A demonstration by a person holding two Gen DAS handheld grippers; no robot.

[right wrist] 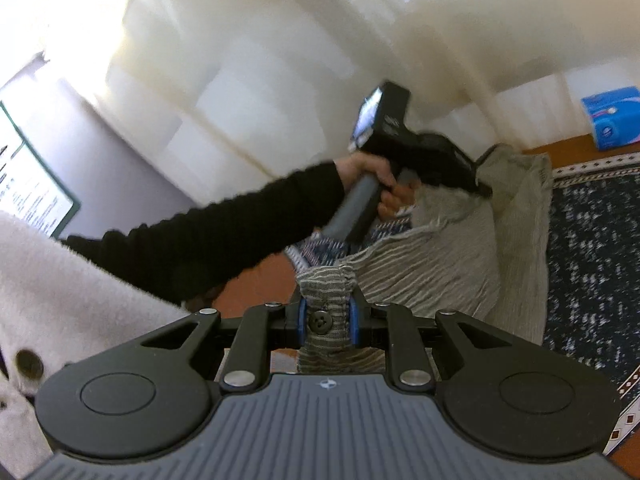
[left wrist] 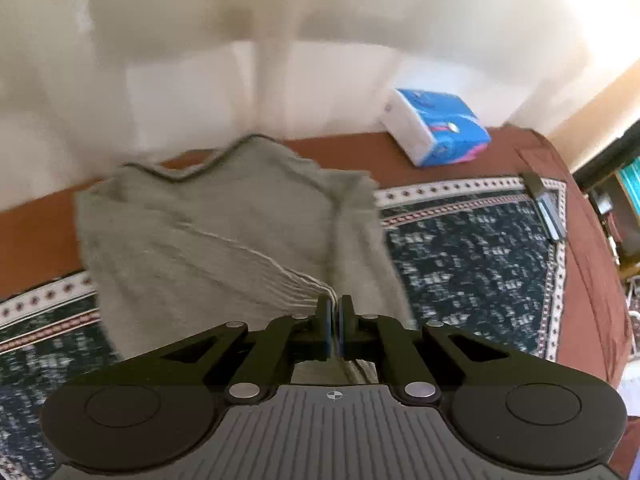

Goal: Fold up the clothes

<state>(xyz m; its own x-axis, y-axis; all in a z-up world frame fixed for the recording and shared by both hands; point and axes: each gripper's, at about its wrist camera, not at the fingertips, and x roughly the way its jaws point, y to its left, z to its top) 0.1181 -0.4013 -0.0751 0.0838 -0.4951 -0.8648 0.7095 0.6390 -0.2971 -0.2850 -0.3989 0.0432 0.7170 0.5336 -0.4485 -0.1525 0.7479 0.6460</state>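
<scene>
A: Grey-green ribbed knit garment [left wrist: 224,232]: where does it lie?

B: It spreads ahead of the left gripper [left wrist: 335,305], over a dark blue patterned cloth with a white diamond border [left wrist: 472,248] laid on a brown surface [left wrist: 584,264]. One fold is bunched into tight pleats that run straight into the fingertips.

A: So the left gripper has it?

B: Yes, its jaws are pressed together on that pleated fold. From the right wrist view, a hand [right wrist: 376,176] in a black knit sleeve [right wrist: 224,232] holds that tool by its grey handle, nose down into the fabric.

A: And the right gripper [right wrist: 328,320]?

B: Clamped on a thicker bundle of the same garment [right wrist: 448,264], a part with a dark round button [right wrist: 319,323], wedged between the blue pads [right wrist: 353,320]. The rest drapes ahead and to its right.

A: Anything else near?

B: A blue and white tissue pack [left wrist: 436,128] sits beyond the left gripper to its right, near the white wall [left wrist: 200,40].
</scene>
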